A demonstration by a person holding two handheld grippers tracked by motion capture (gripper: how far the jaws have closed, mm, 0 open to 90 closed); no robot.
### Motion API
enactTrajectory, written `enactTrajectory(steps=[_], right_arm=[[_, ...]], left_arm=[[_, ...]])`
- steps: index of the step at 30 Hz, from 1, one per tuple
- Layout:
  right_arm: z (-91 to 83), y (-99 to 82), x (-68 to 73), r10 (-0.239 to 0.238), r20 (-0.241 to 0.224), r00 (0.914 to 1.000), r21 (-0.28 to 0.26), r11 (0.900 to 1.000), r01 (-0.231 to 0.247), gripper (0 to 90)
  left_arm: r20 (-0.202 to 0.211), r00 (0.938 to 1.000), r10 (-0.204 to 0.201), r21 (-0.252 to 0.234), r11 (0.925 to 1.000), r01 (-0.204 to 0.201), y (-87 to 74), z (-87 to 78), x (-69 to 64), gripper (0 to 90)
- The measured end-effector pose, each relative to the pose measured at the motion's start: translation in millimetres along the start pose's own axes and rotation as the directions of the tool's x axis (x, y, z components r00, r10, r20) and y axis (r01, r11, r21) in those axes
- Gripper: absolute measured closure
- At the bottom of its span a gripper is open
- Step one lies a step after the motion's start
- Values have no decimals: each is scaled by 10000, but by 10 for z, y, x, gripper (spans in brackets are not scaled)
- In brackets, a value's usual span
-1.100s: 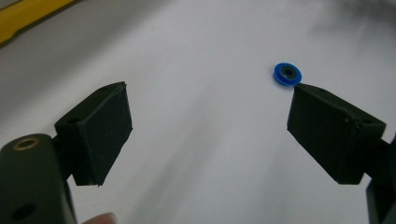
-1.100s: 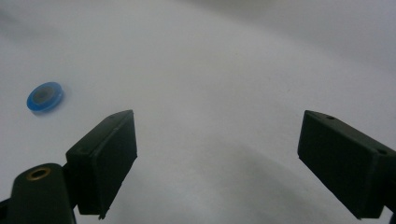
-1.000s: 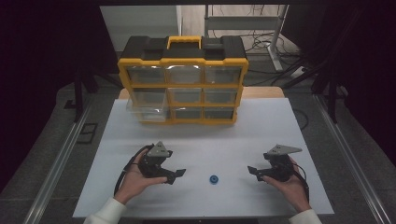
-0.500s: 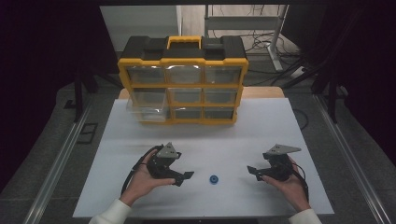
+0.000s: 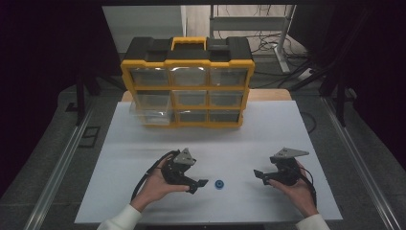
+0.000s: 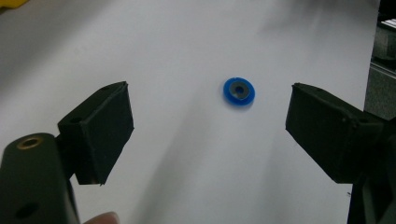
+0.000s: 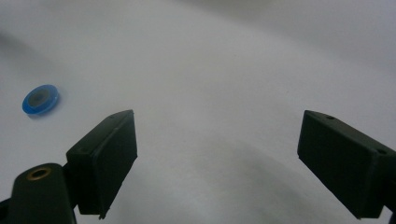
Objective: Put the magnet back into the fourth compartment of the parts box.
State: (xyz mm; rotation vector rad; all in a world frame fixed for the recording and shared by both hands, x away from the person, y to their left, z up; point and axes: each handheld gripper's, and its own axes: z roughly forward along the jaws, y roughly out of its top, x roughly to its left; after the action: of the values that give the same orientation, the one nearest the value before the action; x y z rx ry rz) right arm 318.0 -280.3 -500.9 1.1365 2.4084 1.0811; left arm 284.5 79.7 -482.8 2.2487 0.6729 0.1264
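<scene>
1. Left hand-held gripper [image 5: 201,182] stands with jaws spread wide, empty, its tips just beside the blue washer [image 5: 219,184], which lies flat on the white counter [image 5: 143,158] ahead of the gap between the jaws.
2. Right hand-held gripper [image 5: 258,175] is likewise spread and empty, well apart from the washer.
3. Judging by this, nothing is grasped yet; the pick-up is left, perhaps then the yellow drawer organizer [image 5: 187,86], one drawer [image 5: 152,109] pulled out.
</scene>
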Motion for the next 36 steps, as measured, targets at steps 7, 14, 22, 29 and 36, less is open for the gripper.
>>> enactTrajectory(steps=[7, 14, 22, 29, 36], right_arm=[[3, -1, -4, 0, -11, 10000, -2, 10000, 0, 125], [6, -4, -11, -32, 9, 10000, 27, 10000, 32, 125], [8, -6, -7, -65, 29, 10000, 93, 9999, 65, 125], [12, -8, -3, -101, 34, 9999, 122, 9999, 100, 125], [16, -11, -2, -122, 76, 9999, 172, 9998, 120, 125]], left_arm=[[201, 9995, 232, 196, 9995, -236, 63, 89, -49, 160], [232, 9991, 367, 506, 9980, -378, 94, 210, -89, 175], [538, 9976, 440, 834, 9953, -484, 125, 372, -120, 183], [655, 9967, 486, 1181, 9914, -561, 163, 487, -137, 202], [719, 9957, 580, 1573, 9852, -688, 193, 564, -160, 215]])
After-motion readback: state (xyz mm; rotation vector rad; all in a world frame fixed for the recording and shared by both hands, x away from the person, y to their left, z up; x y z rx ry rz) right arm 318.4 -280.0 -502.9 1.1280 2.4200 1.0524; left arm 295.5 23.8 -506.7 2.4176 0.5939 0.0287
